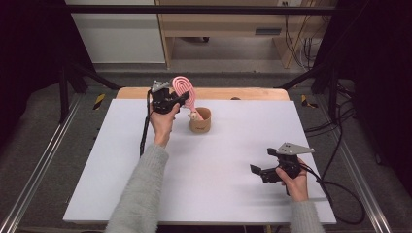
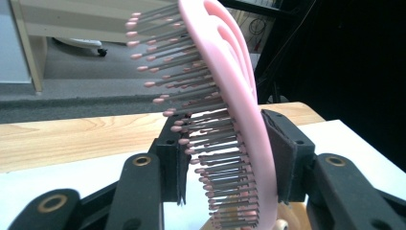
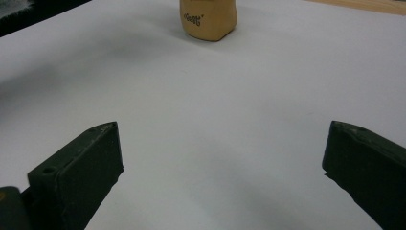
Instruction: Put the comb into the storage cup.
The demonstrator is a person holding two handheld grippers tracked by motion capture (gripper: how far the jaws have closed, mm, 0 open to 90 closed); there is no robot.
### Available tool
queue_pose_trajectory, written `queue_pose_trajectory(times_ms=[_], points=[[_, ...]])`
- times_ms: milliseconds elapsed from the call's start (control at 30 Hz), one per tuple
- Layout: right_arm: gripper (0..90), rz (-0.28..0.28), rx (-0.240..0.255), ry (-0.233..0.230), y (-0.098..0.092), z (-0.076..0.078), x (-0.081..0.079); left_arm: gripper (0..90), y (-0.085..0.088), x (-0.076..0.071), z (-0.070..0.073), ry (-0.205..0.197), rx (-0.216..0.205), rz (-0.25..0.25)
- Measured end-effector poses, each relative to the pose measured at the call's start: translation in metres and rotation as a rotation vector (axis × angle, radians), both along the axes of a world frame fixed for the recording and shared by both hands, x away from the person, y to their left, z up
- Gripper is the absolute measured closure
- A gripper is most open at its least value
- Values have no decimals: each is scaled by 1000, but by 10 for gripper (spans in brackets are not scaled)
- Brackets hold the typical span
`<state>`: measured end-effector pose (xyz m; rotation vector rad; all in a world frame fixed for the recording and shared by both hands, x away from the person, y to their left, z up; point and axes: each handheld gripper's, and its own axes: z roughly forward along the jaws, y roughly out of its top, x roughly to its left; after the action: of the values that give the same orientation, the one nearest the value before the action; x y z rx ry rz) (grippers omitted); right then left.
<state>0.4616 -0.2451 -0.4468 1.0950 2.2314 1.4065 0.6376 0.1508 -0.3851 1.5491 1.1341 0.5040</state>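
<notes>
A pink plastic hairbrush with thin bristles is seen standing with its handle down in a small tan cup. The cup is placed on the white table, toward the far side and a bit left of the middle. The head of the brush is tilted up and to the left above the cup.

The left gripper is held beside the brush head, up above the table. In the left gripper view, the brush is seen between the two black jaws. The smooth pink back looks to be touched by the pad on the right. A small gap can be seen between the bristle tips and the pad on the left. So the brush is not pinched; the jaws are a little way apart around it.

The right gripper is held low over the near right part of the table, well apart from the cup. Its jaws are spread wide, and nothing is held between them. In the right gripper view, the tan cup is seen far ahead on the white top, with small dark letters on its side.

A wooden edge is seen along the far side of the table.
</notes>
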Motion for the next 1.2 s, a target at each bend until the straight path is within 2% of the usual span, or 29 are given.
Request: queue_pose_trajectory(times_ms=[567,700,967,1200], points=[[4,2,-6,2,0,-1,0,433,10,-3,-6,5,38,4],[4,1,-5,2,0,-1,0,364,12,-5,-6,11,57,-1],[4,2,-5,4,1,-1,0,278,19,-10,-6,15,63,-20],[4,2,-11,6,1,-1,1,126,24,-17,-4,12,86,-52]])
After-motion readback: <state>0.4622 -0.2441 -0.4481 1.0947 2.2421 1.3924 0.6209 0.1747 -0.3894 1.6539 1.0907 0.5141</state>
